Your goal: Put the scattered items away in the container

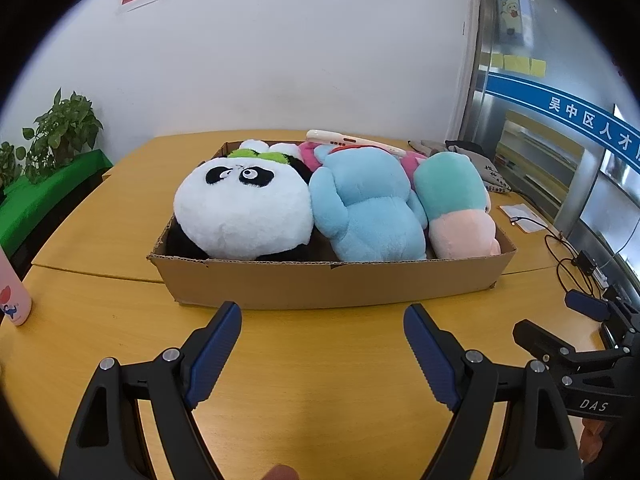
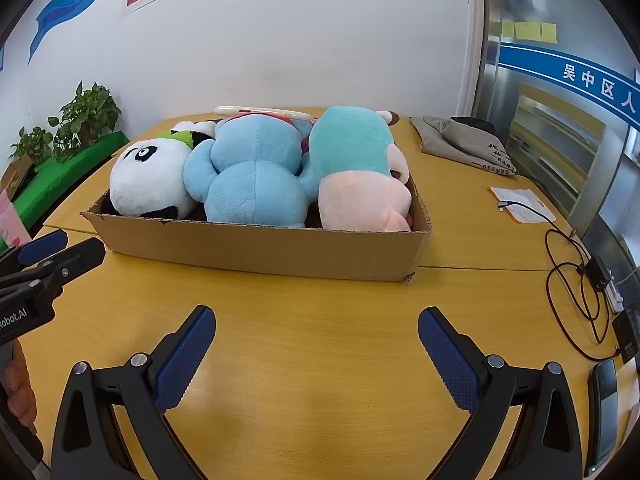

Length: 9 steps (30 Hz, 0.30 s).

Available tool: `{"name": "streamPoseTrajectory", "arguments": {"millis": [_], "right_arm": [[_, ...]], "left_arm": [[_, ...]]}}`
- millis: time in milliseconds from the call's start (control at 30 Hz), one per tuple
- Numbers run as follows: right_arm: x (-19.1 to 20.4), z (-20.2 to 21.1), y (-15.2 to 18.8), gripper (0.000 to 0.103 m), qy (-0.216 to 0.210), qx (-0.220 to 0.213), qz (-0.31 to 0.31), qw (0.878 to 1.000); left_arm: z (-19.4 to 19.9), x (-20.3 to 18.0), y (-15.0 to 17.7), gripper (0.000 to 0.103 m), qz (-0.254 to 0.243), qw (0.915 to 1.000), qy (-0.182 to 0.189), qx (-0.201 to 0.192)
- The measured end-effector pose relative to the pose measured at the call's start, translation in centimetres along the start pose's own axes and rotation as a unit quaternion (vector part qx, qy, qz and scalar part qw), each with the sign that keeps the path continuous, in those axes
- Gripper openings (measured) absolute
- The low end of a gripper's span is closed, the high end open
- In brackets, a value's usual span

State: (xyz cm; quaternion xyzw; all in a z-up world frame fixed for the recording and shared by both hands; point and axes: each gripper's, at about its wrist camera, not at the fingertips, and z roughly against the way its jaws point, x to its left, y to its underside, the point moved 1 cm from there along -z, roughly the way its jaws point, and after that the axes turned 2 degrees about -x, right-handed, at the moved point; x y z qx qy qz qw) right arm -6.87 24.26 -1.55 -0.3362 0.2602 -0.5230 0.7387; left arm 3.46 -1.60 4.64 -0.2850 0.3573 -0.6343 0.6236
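A shallow cardboard box [image 1: 328, 282] [image 2: 256, 246] stands on the wooden table. In it lie a panda plush [image 1: 244, 208] [image 2: 150, 180], a blue plush [image 1: 368, 216] [image 2: 252, 176] and a teal and pink plush [image 1: 456, 208] [image 2: 356, 168]. A pink plush [image 1: 310, 154] and a white flat item [image 1: 352, 142] [image 2: 260, 112] lie at the box's far end. My left gripper [image 1: 322, 314] is open and empty, just short of the box's near wall. My right gripper [image 2: 316, 318] is open and empty, a little back from the box. Each gripper shows in the other's view, at the right edge [image 1: 560, 320] and at the left edge [image 2: 76, 244].
A grey cloth bag [image 2: 464, 140] [image 1: 476, 160] lies behind the box on the right. A white card [image 2: 520, 204], a black cable [image 2: 576, 280], a charger and a phone [image 2: 606, 408] lie at the right edge. A pink bottle [image 1: 12, 292] stands at the left. Potted plants [image 2: 80, 120] stand at the far left.
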Motion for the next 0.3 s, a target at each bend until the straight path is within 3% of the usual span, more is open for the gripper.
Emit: {"name": "streamPoseTrajectory", "arguments": {"millis": [167,300], "right_arm": [[0.01,0.0,0.13,0.103,0.001,0.002,-0.001,1.0],[0.1,0.16,0.23,0.103,0.003,0.001,0.001,1.0]], "left_arm": [[0.27,-0.66,0.38,0.084,-0.003,0.9999,0.014,0.006],[0.4,-1.03,0.59,0.086,-0.009,0.9999,-0.009,0.006]]}}
